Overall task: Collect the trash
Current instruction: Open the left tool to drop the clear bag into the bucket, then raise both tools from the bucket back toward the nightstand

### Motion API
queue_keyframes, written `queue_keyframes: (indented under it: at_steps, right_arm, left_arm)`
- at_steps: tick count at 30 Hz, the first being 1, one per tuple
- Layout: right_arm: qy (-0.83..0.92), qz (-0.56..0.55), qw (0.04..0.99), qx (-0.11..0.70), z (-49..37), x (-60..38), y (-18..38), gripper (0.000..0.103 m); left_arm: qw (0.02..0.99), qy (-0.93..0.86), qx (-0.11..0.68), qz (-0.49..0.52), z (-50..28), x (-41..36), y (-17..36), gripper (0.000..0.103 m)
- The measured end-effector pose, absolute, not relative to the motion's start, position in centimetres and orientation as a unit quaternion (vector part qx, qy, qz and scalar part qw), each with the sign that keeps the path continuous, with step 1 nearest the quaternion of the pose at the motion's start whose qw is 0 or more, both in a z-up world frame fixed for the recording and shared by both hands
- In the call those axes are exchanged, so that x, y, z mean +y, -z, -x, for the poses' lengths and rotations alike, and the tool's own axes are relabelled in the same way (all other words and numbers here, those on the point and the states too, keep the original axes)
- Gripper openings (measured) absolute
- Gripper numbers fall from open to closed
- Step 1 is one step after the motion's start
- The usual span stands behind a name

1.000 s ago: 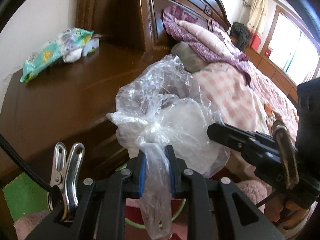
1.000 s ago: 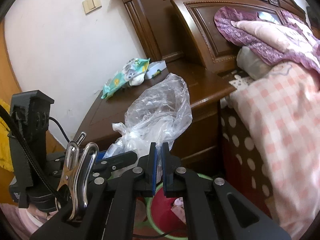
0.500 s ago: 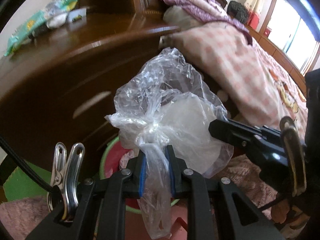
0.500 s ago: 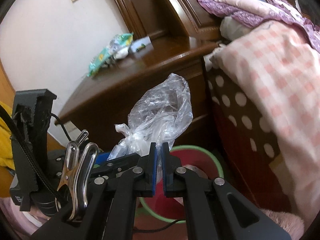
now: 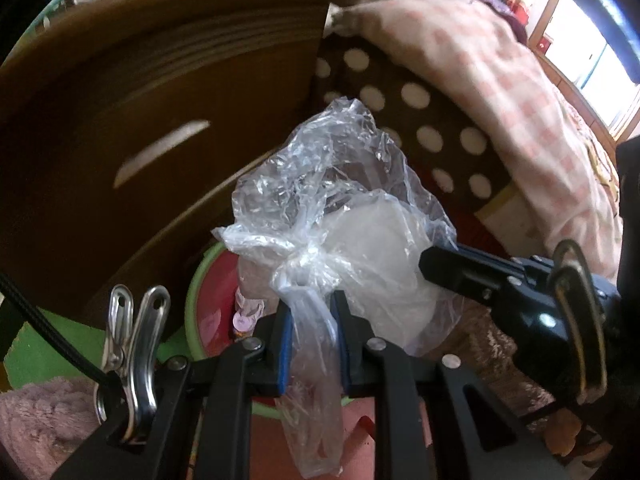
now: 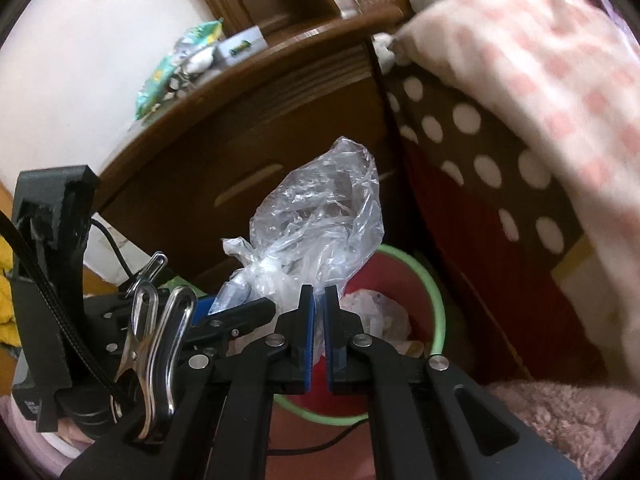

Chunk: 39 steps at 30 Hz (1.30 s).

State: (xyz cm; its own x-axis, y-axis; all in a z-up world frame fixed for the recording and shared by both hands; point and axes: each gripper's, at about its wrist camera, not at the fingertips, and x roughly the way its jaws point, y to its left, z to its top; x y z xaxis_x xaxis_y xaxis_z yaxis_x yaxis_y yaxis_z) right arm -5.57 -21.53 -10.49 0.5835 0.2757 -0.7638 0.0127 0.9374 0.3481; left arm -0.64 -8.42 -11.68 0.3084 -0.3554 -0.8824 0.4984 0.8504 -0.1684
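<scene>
A crumpled clear plastic bag with something white inside hangs in front of both cameras. My left gripper is shut on its twisted neck, whose tail dangles below the pads. My right gripper is shut on another fold of the same plastic bag, and in the left wrist view its black fingers reach in from the right against the bag's side. Below the bag stands a red bin with a green rim, with pale trash inside; the same bin shows under the bag in the left wrist view.
A dark wooden nightstand rises behind the bin, with a green wipes pack and a small box on top. A bed with a pink checked quilt and dotted brown sheet flanks the right. Pink fluffy mat lies on the floor.
Both grippers have sunk with the bag between them, from the level of the nightstand top to just above the bin. The grips are unchanged.
</scene>
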Motion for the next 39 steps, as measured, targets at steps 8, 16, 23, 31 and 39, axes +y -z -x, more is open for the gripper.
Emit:
queue_keyframes:
  at_steps: [8,16,23,31,39]
  right_arm:
    - [-0.067,-0.178,0.866,0.462,5.1,-22.2,11.7,0.005]
    - [-0.072,-0.188,0.862,0.465,4.8,-22.5,12.1,0.006]
    - [-0.072,-0.2,0.86,0.464,5.0,-22.8,12.1,0.015]
    - [-0.092,-0.231,0.863,0.44,5.9,-23.2,11.0,0.022]
    - [-0.109,-0.233,0.878,0.404,6.7,-23.2,7.9,0.026]
  left_arm:
    - [0.794,0.264,0.543,-0.07,0.1,-9.0,13.5,0.018]
    - [0.794,0.264,0.544,-0.066,0.1,-9.3,13.6,0.023]
    - [0.796,0.257,0.545,-0.061,0.2,-9.1,13.1,0.038]
    - [0.808,0.269,0.521,-0.067,1.1,-9.1,10.3,0.04]
    - [0.837,0.269,0.47,-0.076,1.7,-8.4,5.4,0.041]
